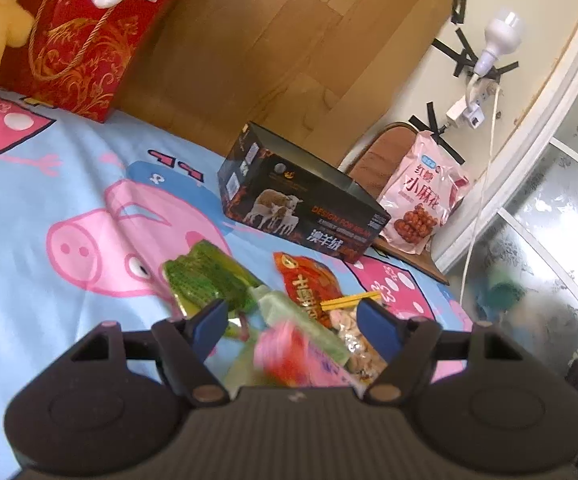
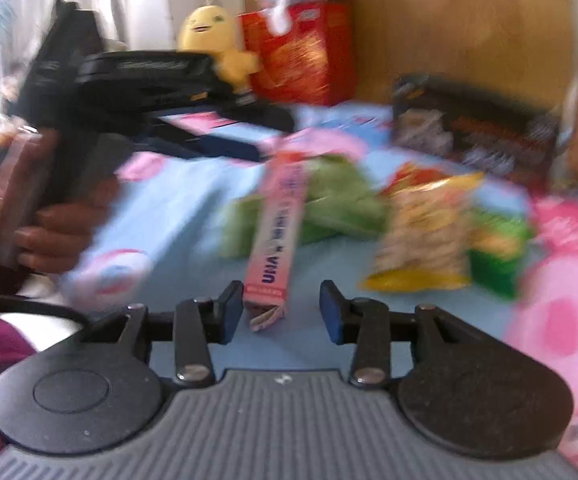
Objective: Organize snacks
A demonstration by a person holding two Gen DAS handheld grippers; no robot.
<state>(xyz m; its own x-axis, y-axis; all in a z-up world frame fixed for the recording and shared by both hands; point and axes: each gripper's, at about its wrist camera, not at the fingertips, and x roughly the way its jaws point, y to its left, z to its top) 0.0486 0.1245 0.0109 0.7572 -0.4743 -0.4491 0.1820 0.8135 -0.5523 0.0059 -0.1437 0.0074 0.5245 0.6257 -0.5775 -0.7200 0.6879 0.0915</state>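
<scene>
I've got the snacks heaped on the bed (image 1: 49, 184), just on my side of the open black box (image 1: 301, 204), presumably the bin, since its open top faces up and nothing's loaded that I can see. My left tongs (image 1: 291, 322) gape wide over the heap, gripping nothing, lined up on the green pack (image 1: 209, 276) and red pack (image 1: 309, 284). Right tongs (image 2: 281, 310) also wide, straddling the near end of the pink candy box (image 2: 279, 224), not pinched yet.

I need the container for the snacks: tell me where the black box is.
Left wrist view: the black box stands open-topped on the bedsheet, upper centre-right, beside the pink snack bag.
</scene>
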